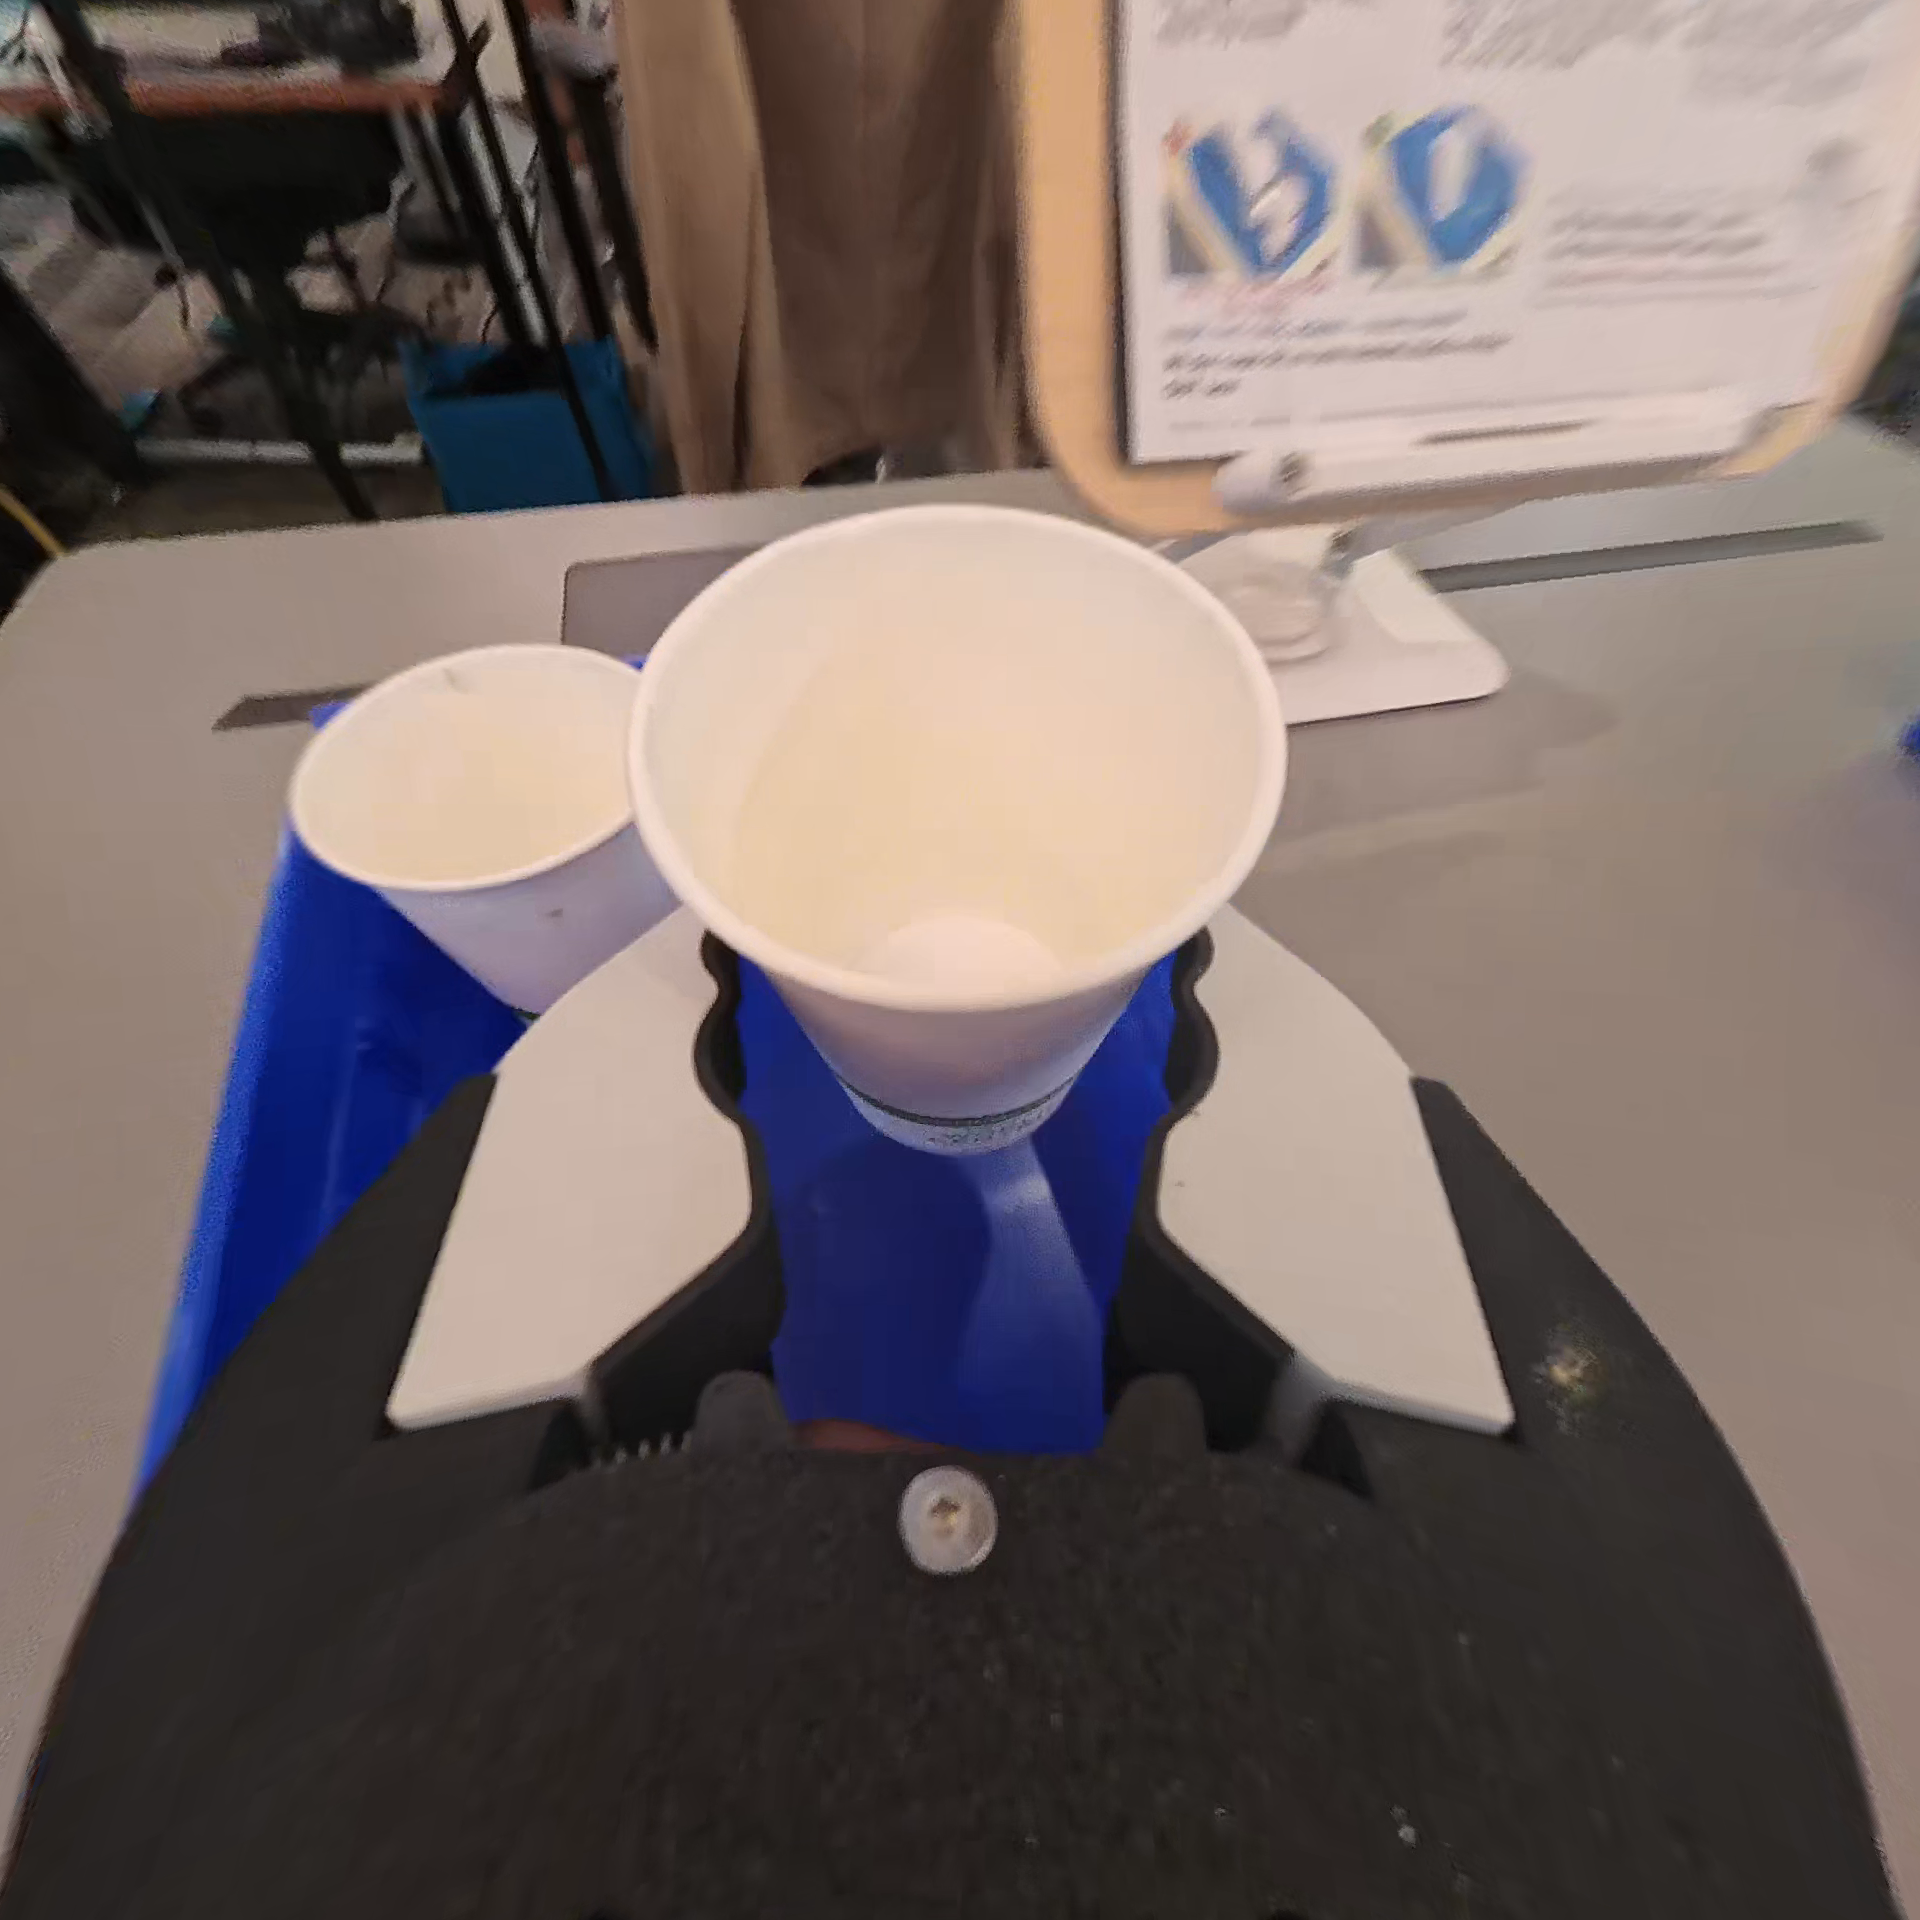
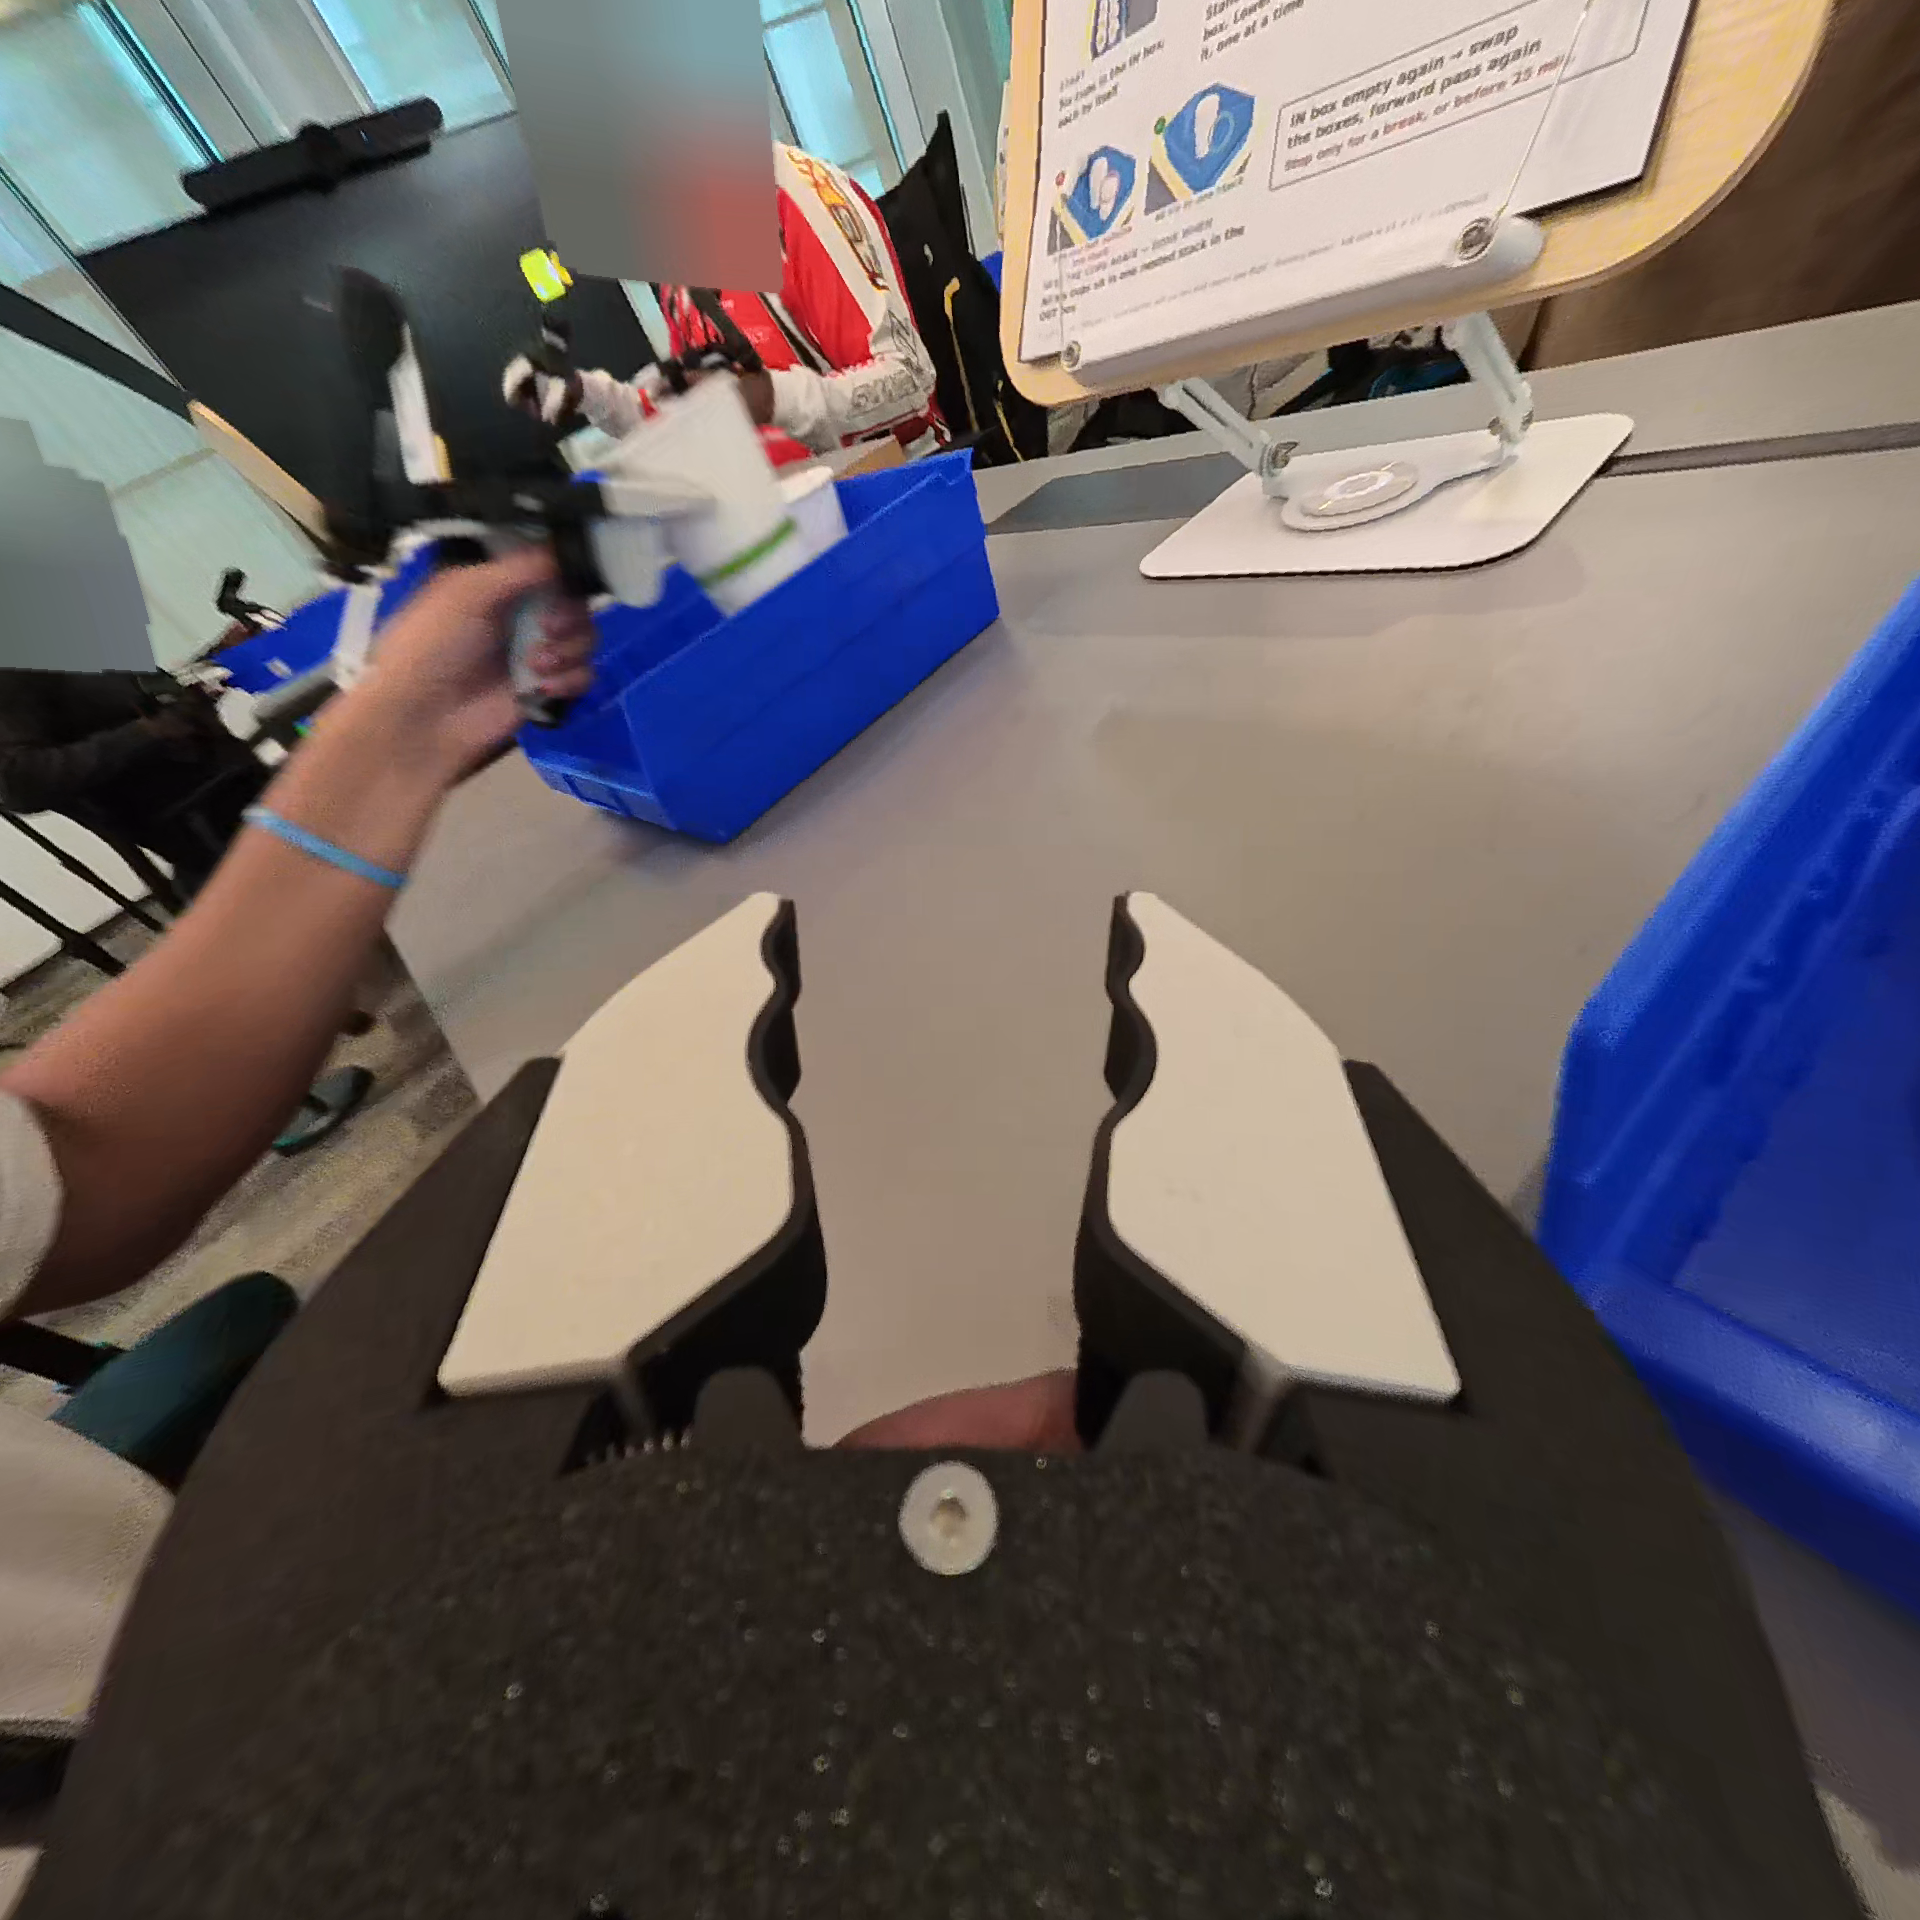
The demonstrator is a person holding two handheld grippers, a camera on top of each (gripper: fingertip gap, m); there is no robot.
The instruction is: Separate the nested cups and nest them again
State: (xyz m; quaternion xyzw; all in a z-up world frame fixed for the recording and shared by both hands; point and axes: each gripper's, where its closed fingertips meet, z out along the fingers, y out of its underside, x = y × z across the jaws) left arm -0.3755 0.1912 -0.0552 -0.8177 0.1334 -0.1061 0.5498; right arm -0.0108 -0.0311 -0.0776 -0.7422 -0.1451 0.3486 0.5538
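Left wrist view: the left gripper had its fingers closed on a white paper cup, pinched low on the wall, mouth upward, over the blue bin. A second paper cup stood tilted just beside it on the left, rims nearly touching, apparently resting in the bin. Something pale and round lay at the bottom of the held cup; whether it was the cup's floor or another cup nested inside could not be told. Judging by that, the step was either lifting this cup clear or carrying it to the next one. To do it well, the grip should stay gentle so the thin wall keeps its round shape, and the cup should travel straight up along its axis before going sideways, otherwise the neighbour's rim may catch. Counted here: two cups, one bin, one sign stand on the grey table

Right wrist view: the right gripper hung above bare table with its fingers spread and nothing between them. The left gripper showed far off in a hand, with the cups at the bin. A second blue bin sat close on the right. Counted here: two bins, two cups, one stand
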